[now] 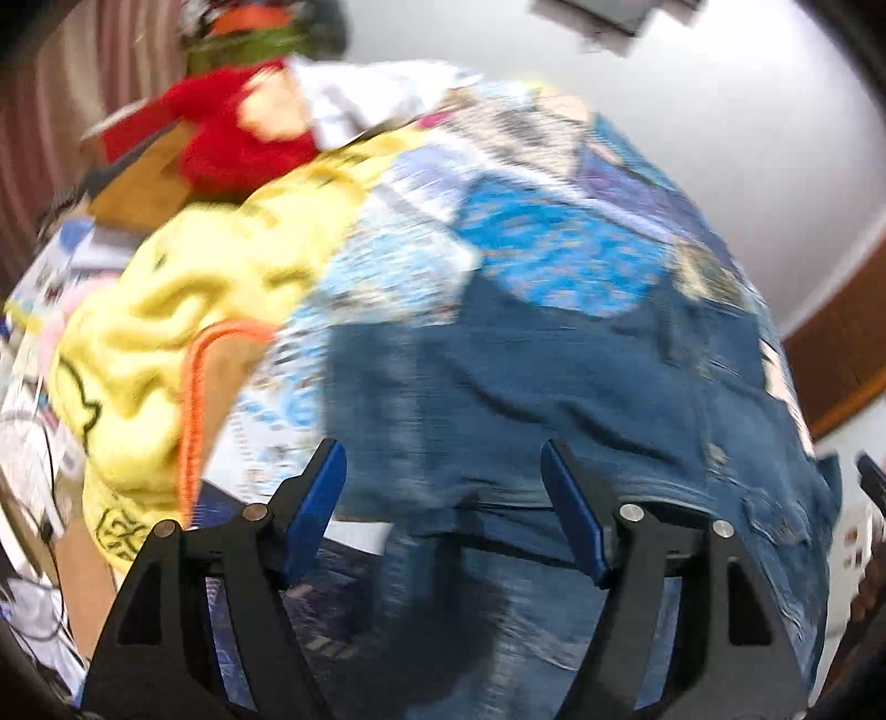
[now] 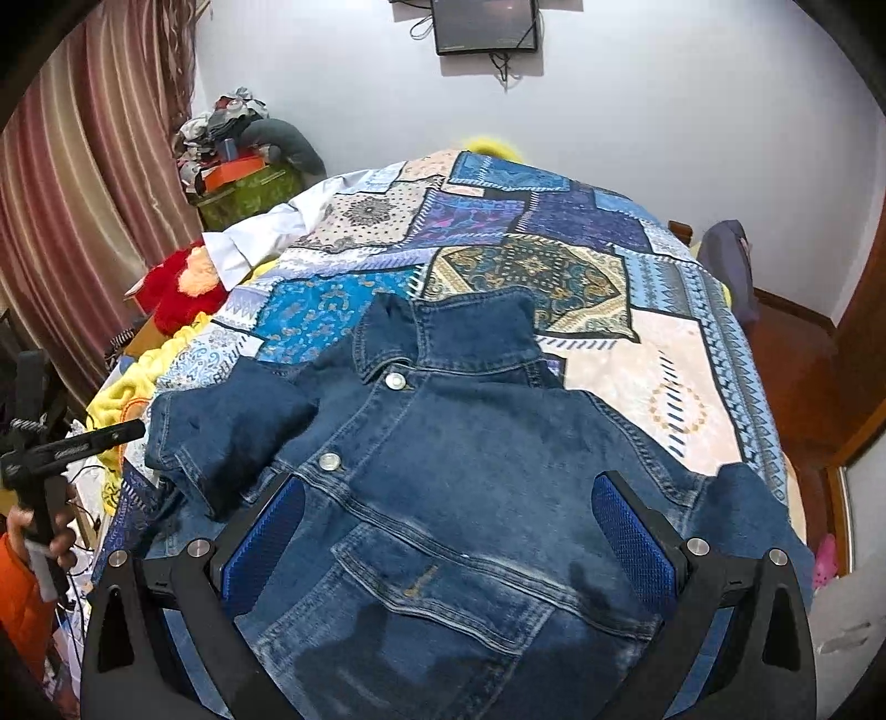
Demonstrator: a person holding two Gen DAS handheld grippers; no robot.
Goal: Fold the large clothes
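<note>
A dark blue denim jacket (image 2: pixel 443 471) lies front up on the patchwork bedspread (image 2: pixel 637 354), collar toward the far wall, its left sleeve folded in over the chest. My right gripper (image 2: pixel 448 493) is open and empty, just above the jacket's chest pocket. My left gripper (image 1: pixel 443 459) is open and empty over the jacket (image 1: pixel 554 399); its view is motion-blurred. The left gripper also shows in the right wrist view (image 2: pixel 135 429), held off the bed's left edge.
A yellow blanket (image 1: pixel 183 310) and a red plush toy (image 2: pixel 177 293) lie along the bed's left side. A striped curtain (image 2: pixel 72 221), a cluttered green box (image 2: pixel 249 194) and a wall screen (image 2: pixel 484 25) stand beyond. Wooden floor (image 2: pixel 786 376) lies to the right.
</note>
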